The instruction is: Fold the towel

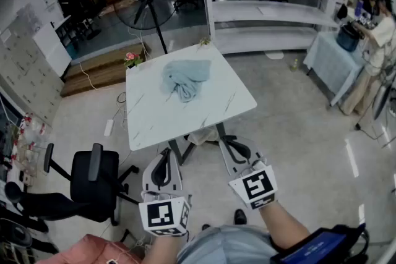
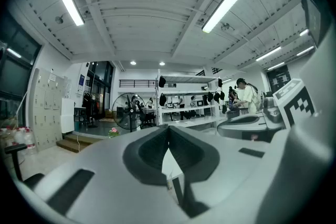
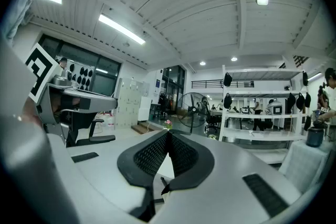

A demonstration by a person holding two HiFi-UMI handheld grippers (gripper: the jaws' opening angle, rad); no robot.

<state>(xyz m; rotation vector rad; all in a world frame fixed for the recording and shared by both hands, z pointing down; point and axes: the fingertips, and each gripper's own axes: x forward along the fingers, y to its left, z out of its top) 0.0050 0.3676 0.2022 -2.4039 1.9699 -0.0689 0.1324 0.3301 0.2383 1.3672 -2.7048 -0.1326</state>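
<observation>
Here's the towel (image 1: 185, 78), a pale blue crumpled heap on the far half of the white table (image 1: 154, 123). It sits closer to the far edge than the near one, roughly midway between the left and right edges.

Both tongs are held level, just short of the near edge. The left gripper (image 1: 167, 153) has its pads pressed together with nothing in them, and its own view confirms it (image 2: 168, 129). The right gripper (image 1: 226, 144) is the same, pinched closed and empty (image 3: 168, 135).

For containers, a small pot (image 1: 131, 60) holds pink flowers on the floor just past the far left corner. A dark blue container (image 1: 348, 38) stands on the cloth-covered side table (image 1: 328, 62) at the right, and its contents can't be made out.

Only the head view shows the towel, the tabletop and the black office chair (image 1: 93, 185) off the left edge. The gripper views look straight across the room instead. They pick up the ceiling strip lights (image 2: 224, 6), the standing fan (image 3: 193, 108) and the white shelves (image 3: 262, 113). The left gripper view also catches the other gripper's marker cube (image 2: 295, 101) at its right.
</observation>
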